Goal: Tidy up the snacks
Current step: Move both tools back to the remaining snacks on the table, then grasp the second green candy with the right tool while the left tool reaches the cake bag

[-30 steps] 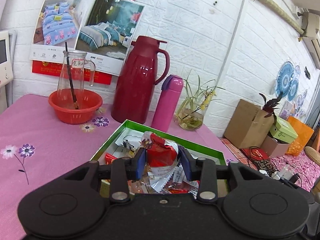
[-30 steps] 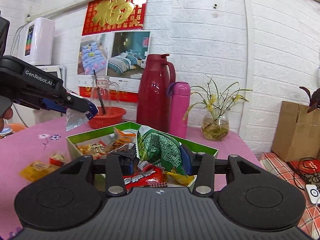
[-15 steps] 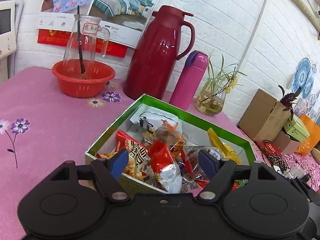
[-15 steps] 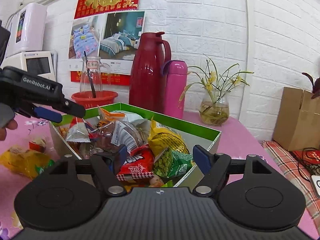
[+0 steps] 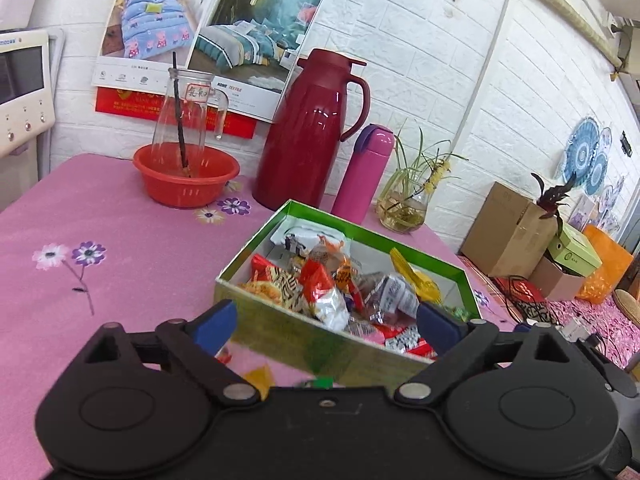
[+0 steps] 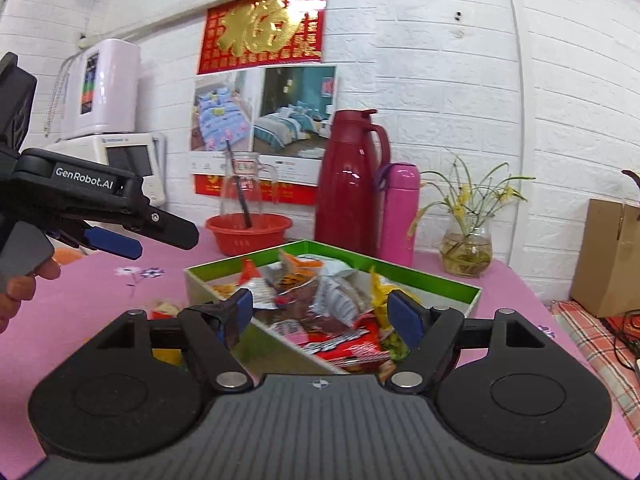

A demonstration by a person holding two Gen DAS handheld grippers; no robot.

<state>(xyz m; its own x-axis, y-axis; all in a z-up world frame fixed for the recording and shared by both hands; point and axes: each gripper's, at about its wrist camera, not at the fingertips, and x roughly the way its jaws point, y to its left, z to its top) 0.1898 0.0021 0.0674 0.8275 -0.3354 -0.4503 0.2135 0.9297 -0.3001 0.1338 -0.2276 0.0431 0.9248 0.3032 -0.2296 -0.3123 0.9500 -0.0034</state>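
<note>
Snacks point(image 5: 340, 292) fill most of the green box point(image 5: 320, 344), a loose heap of red, orange, silver and yellow packets lying every way, none lined up. The box sits on the pink flowered worktop point(image 5: 120, 248), in front of the red jug point(image 5: 316, 132) and the pink flask point(image 5: 362, 168), with the red bowl point(image 5: 186, 176) to its far left.

Both grippers hang at the near edge of the box. The left gripper point(image 5: 326, 320) has its blue fingers point(image 5: 214, 320) spread wide with nothing between them but the near wall of the box; they have just been opening. The right gripper point(image 6: 326, 314) is the same: fingers point(image 6: 404, 316) wide apart, just opened, gripping nothing, with packets in the box lying below and beyond them.

I judge the job well on but not finished. A few packets lie outside the box on the worktop: a yellow one point(image 5: 258, 376) and a green scrap just beside the near wall, and an orange-and-white one point(image 6: 164, 310) to the left of the box in the right camera's view. Those are left to gather.

The box is a long rectangle lying flat, open side up. Its long axis runs from near left to far right in the right camera's view, with one corner turned toward the grippers.
</note>
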